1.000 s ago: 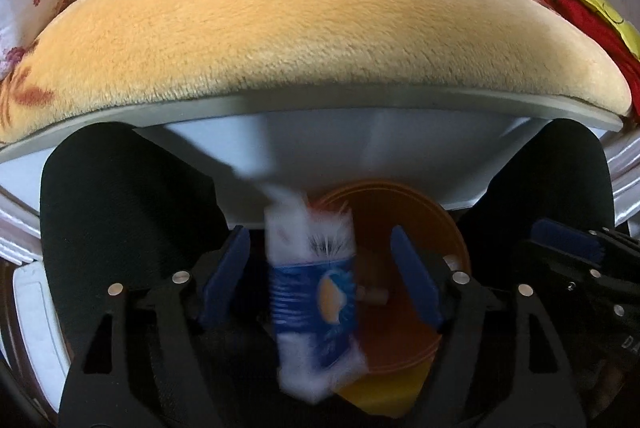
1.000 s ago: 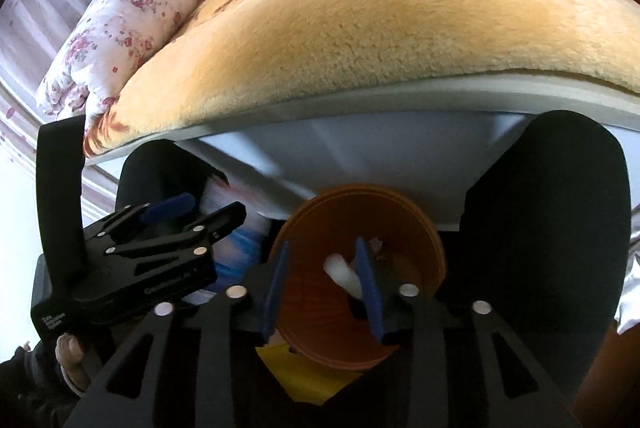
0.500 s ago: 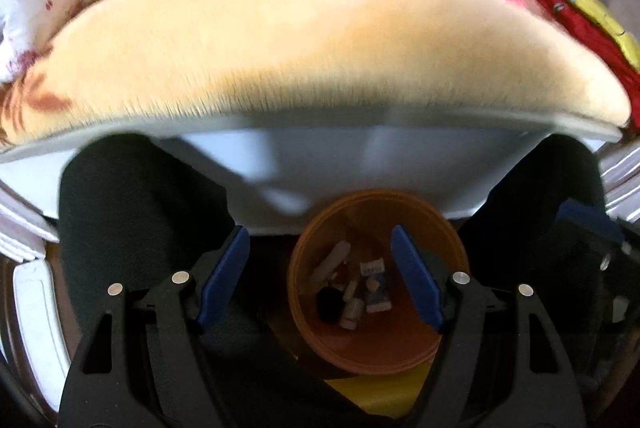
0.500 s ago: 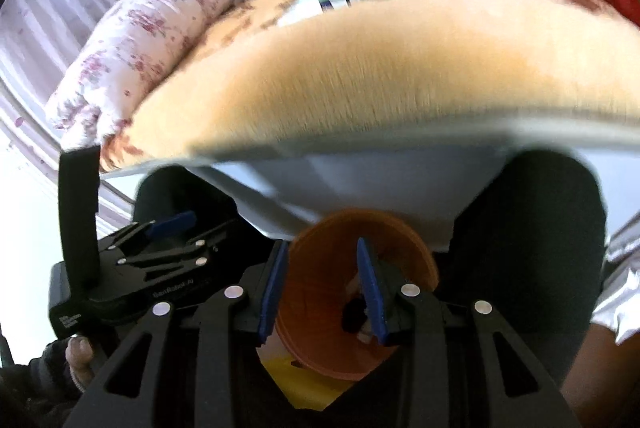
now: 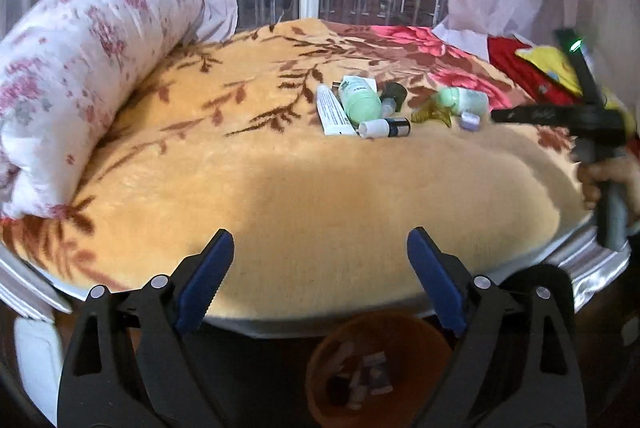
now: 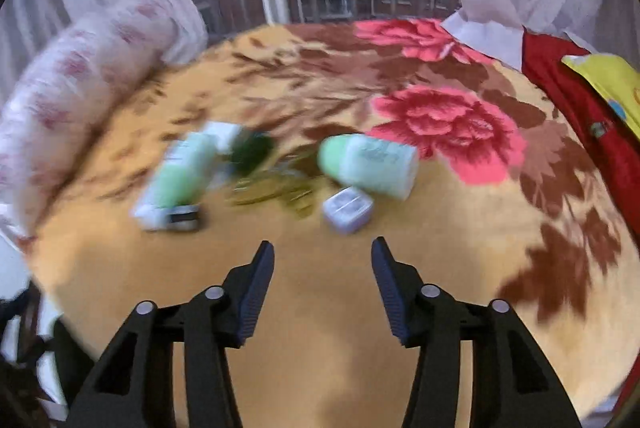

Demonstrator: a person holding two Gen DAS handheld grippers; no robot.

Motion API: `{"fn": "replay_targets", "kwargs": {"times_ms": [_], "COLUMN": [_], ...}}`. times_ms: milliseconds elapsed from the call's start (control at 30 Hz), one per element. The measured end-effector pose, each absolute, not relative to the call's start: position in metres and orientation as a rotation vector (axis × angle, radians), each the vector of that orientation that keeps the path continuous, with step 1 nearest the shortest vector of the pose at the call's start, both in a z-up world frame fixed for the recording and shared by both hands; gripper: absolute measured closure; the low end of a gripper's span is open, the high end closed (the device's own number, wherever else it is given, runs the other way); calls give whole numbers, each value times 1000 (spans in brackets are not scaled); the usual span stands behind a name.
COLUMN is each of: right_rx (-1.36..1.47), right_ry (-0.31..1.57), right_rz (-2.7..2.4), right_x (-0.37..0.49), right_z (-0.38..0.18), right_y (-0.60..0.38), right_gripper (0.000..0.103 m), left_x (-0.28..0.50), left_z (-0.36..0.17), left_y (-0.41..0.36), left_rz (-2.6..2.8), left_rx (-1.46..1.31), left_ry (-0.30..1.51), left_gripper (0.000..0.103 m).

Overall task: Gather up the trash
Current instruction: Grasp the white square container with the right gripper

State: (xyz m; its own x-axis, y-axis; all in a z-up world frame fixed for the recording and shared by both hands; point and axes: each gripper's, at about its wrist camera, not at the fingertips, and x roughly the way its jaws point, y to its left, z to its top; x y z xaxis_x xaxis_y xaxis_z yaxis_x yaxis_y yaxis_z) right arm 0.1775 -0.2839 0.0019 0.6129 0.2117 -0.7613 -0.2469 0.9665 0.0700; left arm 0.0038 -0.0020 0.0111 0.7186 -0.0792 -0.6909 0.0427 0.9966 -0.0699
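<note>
Several pieces of trash lie together on the orange floral blanket (image 5: 304, 196): a white tube (image 5: 331, 110), a green bottle (image 5: 359, 100) (image 6: 184, 172), a small white-capped bottle (image 5: 384, 128), a yellow-green wrapper (image 6: 276, 188), a green-and-white container (image 6: 368, 164) and a small lilac box (image 6: 347, 208). My left gripper (image 5: 320, 240) hangs over the bed's near edge, jaws opening, nothing between them. Below it stands the orange bin (image 5: 320, 380) with scraps inside. My right gripper (image 6: 322, 248) hovers just short of the lilac box, jaws opening and empty.
A rolled floral quilt (image 5: 80, 76) lies along the bed's left side. Red and yellow cloth (image 6: 580, 76) covers the right side. A window with curtains is behind the bed. A hand (image 5: 608, 176) holds the right gripper's handle at the right of the left wrist view.
A blue-and-white packet fell from my left jaws into the bin, and a white scrap left my right jaws. Both grippers then rose from the bin to above the bed, jaws wider.
</note>
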Motion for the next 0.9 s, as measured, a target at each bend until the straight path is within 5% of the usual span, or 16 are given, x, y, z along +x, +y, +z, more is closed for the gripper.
{"fn": "replay_targets", "kwargs": {"times_ms": [400,467,900], "right_rx": [-129,-130,48], "right_ry": [1030,1011,916], "right_rz": [296,289,323], "right_x": [253,252,230], "right_z": [-48,-49,-47], "right_y": [-265,-264,-288], "right_gripper": [58,65,65], "left_x": [27,29,131], "left_z": [-9,-9,4], "left_y": [13,13,6], "left_rz": [-66,-62,-105], "left_rx": [-89,-89,-172], "left_ry": [832,838,900], "left_gripper": [17,17,17]}}
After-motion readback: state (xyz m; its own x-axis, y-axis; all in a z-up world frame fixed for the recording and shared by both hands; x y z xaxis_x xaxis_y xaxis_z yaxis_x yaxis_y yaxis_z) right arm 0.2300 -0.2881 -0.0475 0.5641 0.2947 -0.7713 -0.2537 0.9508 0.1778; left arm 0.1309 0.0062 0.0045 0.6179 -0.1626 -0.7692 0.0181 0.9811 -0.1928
